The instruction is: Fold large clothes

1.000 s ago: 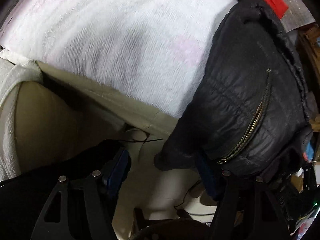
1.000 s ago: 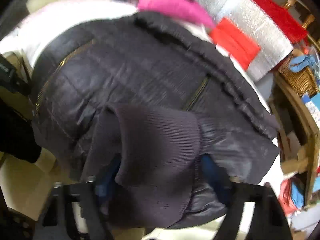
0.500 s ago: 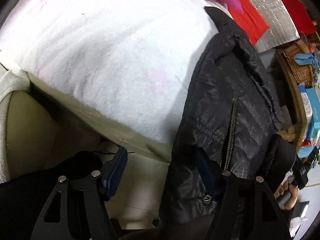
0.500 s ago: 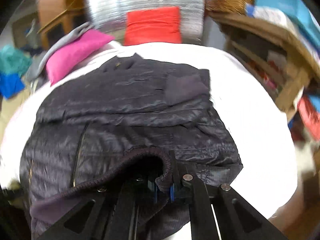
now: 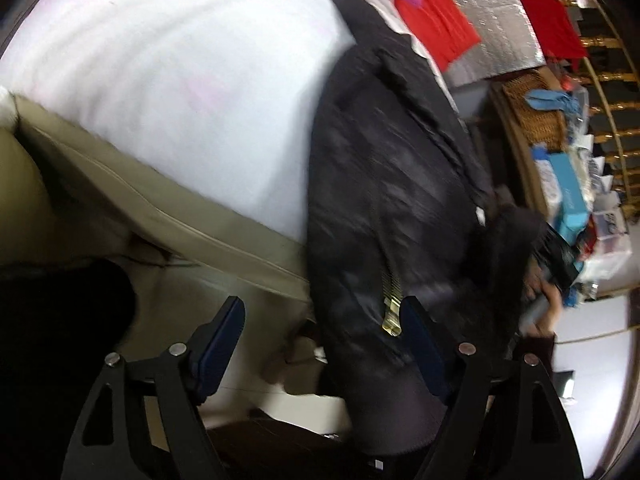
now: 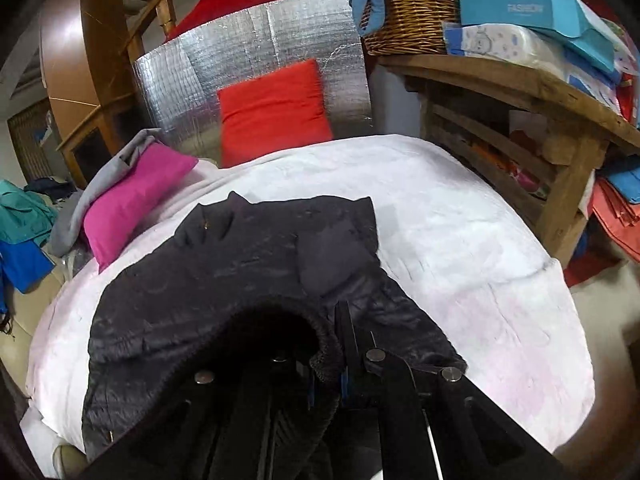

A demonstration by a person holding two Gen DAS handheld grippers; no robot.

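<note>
A black quilted jacket lies on a white blanket. My right gripper is shut on the jacket's ribbed knit cuff, which arches up in front of the camera. In the left wrist view the jacket hangs over the blanket's near edge, its brass zipper end dangling. My left gripper is low by that hem and its jaws are opening. The hem's edge shows between the pads, and neither pad presses on it.
A beige sofa edge runs under the blanket. A pink pillow, a red cushion and a silver foil mat stand behind. To the right, a wooden table holds a wicker basket and blue boxes. A hand holds the right gripper.
My right gripper closed on the ribbed cuff, then swung round and up with it. My left gripper rose and tilted, its jaws spread wider, and the zipper hem now hangs by its right finger.
</note>
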